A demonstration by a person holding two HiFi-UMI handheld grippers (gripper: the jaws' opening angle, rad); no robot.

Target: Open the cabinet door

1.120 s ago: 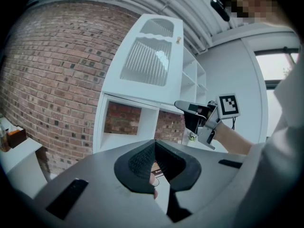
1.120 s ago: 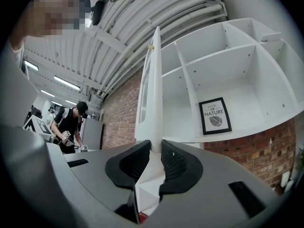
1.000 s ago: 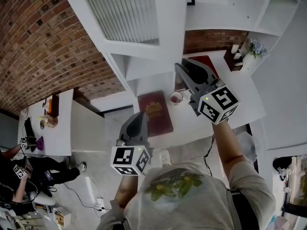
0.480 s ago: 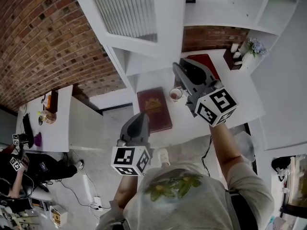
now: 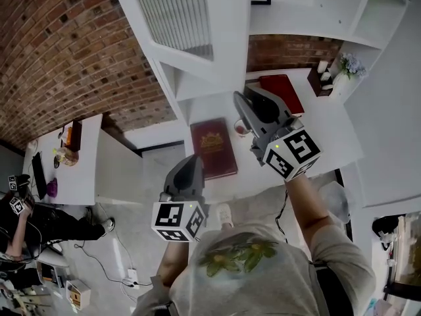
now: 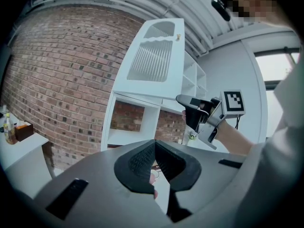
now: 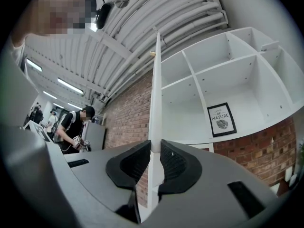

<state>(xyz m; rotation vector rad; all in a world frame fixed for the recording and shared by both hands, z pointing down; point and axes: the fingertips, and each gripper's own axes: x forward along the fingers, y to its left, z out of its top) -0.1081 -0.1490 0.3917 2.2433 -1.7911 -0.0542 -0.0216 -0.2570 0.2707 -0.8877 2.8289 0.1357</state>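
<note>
The white cabinet door (image 5: pixel 184 18), with its ribbed panel, stands swung out from the shelf unit. My right gripper (image 5: pixel 241 99) is raised to the door's free edge. In the right gripper view that thin white edge (image 7: pixel 156 103) runs straight up between the pads, and the right gripper (image 7: pixel 155 148) is shut on it; its jaws have just been closing on the edge. The left gripper view shows the door (image 6: pixel 154 61) from its front and the right gripper (image 6: pixel 183 99) at its lower corner. My left gripper (image 5: pixel 194 159) hangs low with nothing held, its jaws (image 6: pixel 154 144) together.
On the white counter (image 5: pixel 329 143) below lie a dark red book (image 5: pixel 212 147), a cup (image 5: pixel 241 129) and a red box (image 5: pixel 281 92). Flowers (image 5: pixel 350 64) stand at the far right. Open shelves hold a framed print (image 7: pixel 222 119). A person (image 7: pixel 73 125) stands by a side desk (image 5: pixel 72 170).
The right gripper has drawn left and nearer to me, and the door has swung further out with it. The left gripper has hardly shifted.
</note>
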